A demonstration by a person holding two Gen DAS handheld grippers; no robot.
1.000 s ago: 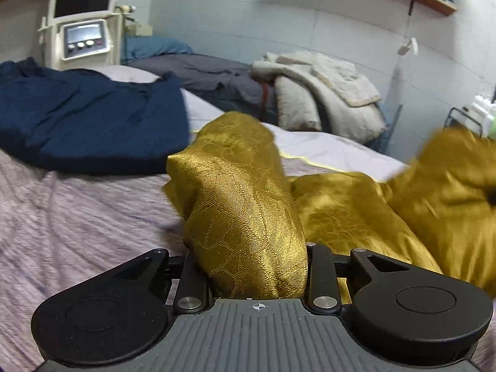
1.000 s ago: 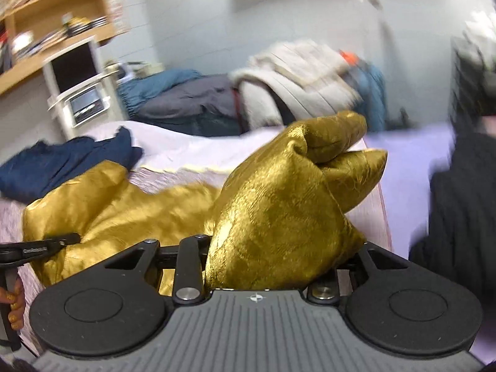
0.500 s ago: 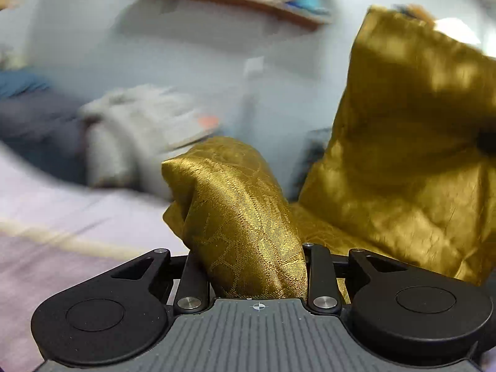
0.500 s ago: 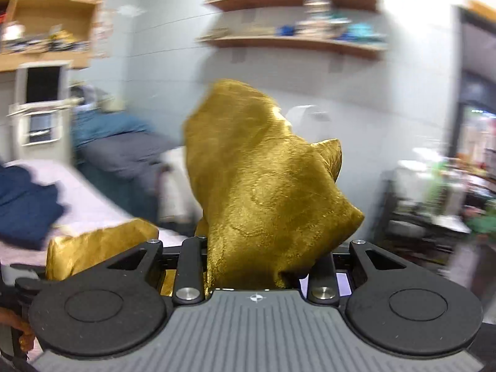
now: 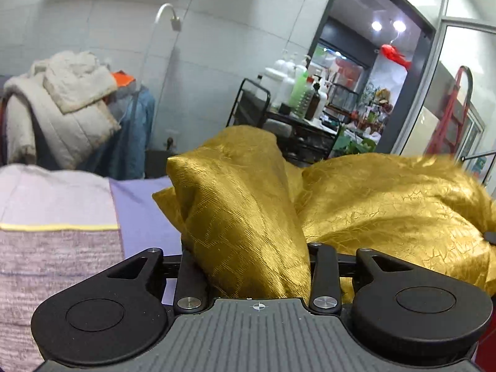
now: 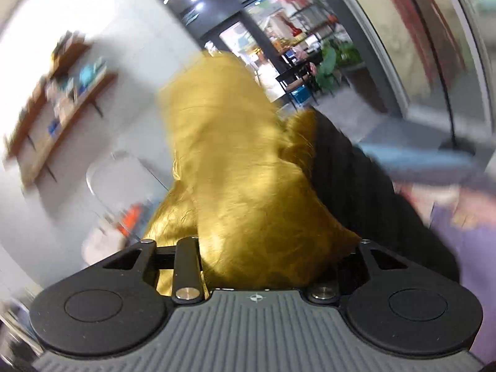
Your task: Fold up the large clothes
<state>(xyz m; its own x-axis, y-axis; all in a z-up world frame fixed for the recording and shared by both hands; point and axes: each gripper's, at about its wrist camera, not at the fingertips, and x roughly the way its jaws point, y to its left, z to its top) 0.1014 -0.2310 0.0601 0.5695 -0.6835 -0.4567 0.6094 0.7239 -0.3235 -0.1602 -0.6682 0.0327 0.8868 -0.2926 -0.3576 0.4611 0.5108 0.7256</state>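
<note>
A shiny gold patterned garment (image 5: pixel 241 217) is bunched between the fingers of my left gripper (image 5: pixel 248 266), which is shut on it. More of the same gold cloth (image 5: pixel 387 210) spreads to the right, held up in the air. In the right wrist view, my right gripper (image 6: pixel 263 263) is shut on another bunch of the gold garment (image 6: pixel 241 186); this view is blurred by motion. The fingertips of both grippers are hidden by cloth.
The bed (image 5: pixel 55 248) with a lilac knit cover and purple sheet lies low at left. A pile of cream quilted coats (image 5: pixel 62 108) sits behind it. A black cart with bottles (image 5: pixel 294 99) stands by the doorway. A dark garment (image 6: pixel 356 186) lies right of the gold cloth.
Both grippers have swung up and to the right with the gold garment, lifting it off the bed. The views turned from the bed and navy cloth toward the doorway and cart.
</note>
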